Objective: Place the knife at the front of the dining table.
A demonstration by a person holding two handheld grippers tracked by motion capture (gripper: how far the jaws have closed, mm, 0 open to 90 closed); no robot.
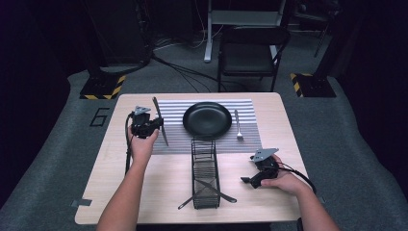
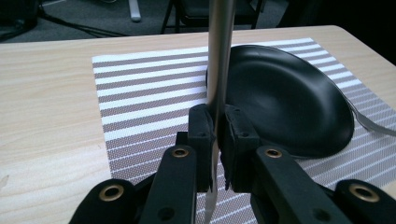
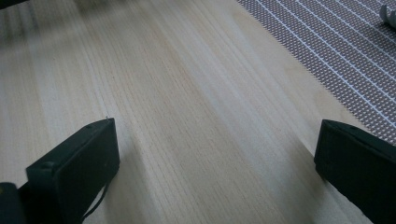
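My left gripper [image 1: 153, 122] [image 2: 217, 123] is shut on a silver table knife [image 1: 159, 120] [image 2: 219, 56], held above the left part of the striped placemat [image 1: 173, 137] [image 2: 140, 93]. A black plate [image 1: 207, 119] [image 2: 285, 98] lies at the mat's centre, just right of the knife. A fork [image 1: 237, 125] [image 2: 373, 123] lies on the mat to the plate's right. My right gripper [image 1: 248, 182] [image 3: 217, 154] stands open low over bare wood, right of a black wire basket [image 1: 205, 163]; nothing sits between its jaws.
Two long utensils [image 1: 207, 192] cross at the near end of the wire basket. The placemat's corner [image 3: 336, 51] lies ahead of my right gripper. A black chair [image 1: 250, 53] stands beyond the table's far edge.
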